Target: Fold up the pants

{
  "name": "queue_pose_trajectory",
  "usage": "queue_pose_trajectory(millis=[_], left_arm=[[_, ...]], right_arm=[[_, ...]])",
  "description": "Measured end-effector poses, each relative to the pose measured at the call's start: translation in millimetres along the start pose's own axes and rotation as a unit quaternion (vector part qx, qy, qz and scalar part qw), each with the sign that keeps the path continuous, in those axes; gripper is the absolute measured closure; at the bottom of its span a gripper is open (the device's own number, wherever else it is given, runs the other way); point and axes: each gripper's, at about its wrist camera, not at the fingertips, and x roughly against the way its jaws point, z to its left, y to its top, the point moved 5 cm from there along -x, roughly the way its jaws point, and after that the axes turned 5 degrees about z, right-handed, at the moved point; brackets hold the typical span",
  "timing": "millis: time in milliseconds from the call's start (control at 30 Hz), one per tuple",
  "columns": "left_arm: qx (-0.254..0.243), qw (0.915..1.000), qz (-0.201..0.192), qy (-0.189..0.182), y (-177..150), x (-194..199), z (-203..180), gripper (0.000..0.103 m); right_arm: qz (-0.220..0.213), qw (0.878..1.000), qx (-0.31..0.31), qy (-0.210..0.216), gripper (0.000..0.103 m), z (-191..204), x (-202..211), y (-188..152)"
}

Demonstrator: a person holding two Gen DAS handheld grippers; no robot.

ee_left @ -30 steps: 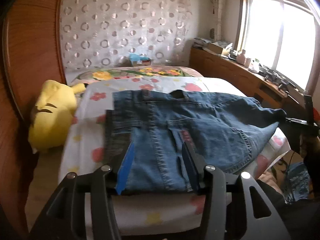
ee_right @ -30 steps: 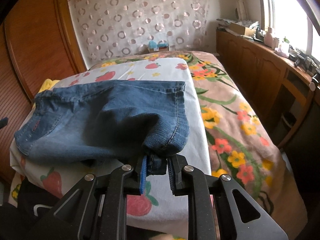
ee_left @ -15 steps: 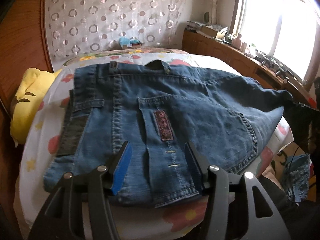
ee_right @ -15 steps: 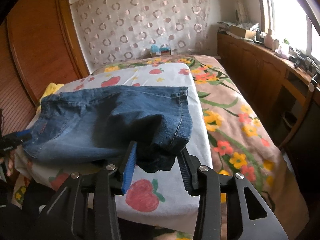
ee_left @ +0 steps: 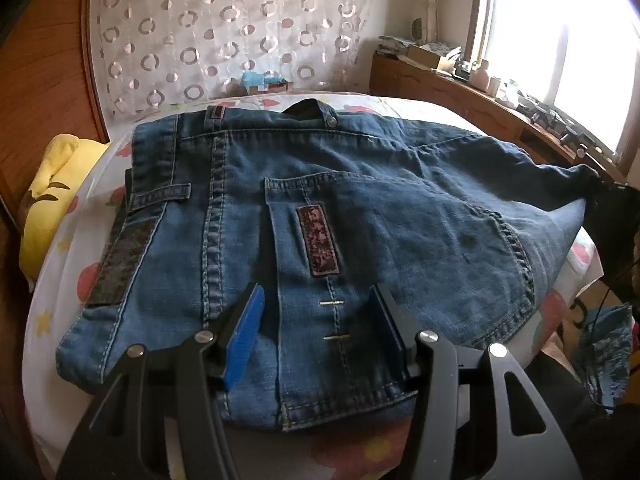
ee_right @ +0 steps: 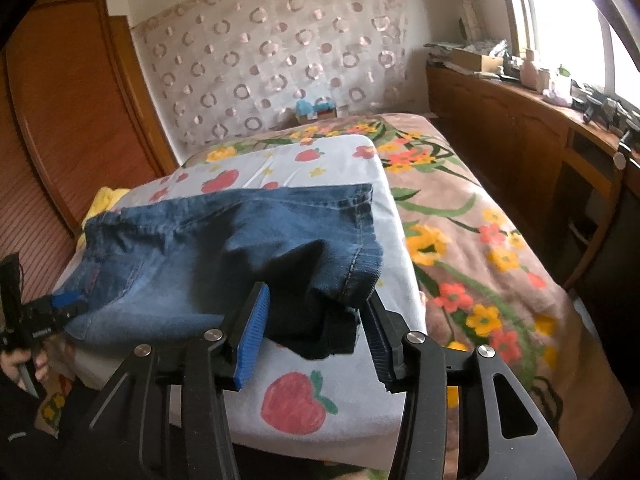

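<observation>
- Left wrist view: the left gripper (ee_left: pixel 318 326) hovers low over the pants (ee_left: pixel 320 216), jaws spread wide with nothing between them but the denim lying beneath. The pants are spread on the strawberry-print pad (ee_left: pixel 60 280) on the bed, waistband at the far edge, back pocket and its dark red patch (ee_left: pixel 318 240) straight ahead of the jaws. The near hem lies just under the gripper. A yellow plush toy (ee_left: pixel 52 200) sits off to the left, clear of the cloth.
- Right wrist view: the right gripper (ee_right: pixel 316 324) also has its jaws wide apart, straddling a bunched dark corner of the pants (ee_right: pixel 224 252) without pinching it. The denim runs away to the left, its long axis lying across this view. The left gripper (ee_right: pixel 66 304) shows at the far left end of the garment, with the bed (ee_right: pixel 480 240) beyond to the right.
- Judgement: each gripper stands at one end of the pants' long axis, so the coming fold likely turns on both closing on their ends; the right one is nearer to a graspable bunch.
</observation>
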Motion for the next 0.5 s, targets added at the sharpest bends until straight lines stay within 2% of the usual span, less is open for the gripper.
queue_pose_trajectory(millis=[167, 233, 267, 333, 500], left_arm=[[0.002, 1.0, 0.004, 0.003, 2, 1, 1, 0.049], [0.004, 1.0, 0.005, 0.001, 3, 1, 0, 0.049], [0.005, 1.0, 0.006, -0.001, 3, 2, 0, 0.049], [0.007, 0.9999, 0.008, -0.006, 3, 4, 0, 0.049], [0.016, 0.9998, 0.0, -0.008, 6, 19, 3, 0.049]], right_arm=[[0.008, 1.0, -0.003, 0.0, 0.056, -2, -5, 4], [0.01, 1.0, 0.0, 0.001, 0.074, -1, -9, 4], [0.01, 1.0, 0.002, 0.002, 0.077, 0, -11, 4], [0.008, 1.0, 0.003, 0.005, 0.089, 0, -12, 4], [-0.019, 0.999, 0.024, 0.02, 0.095, 15, -6, 15]])
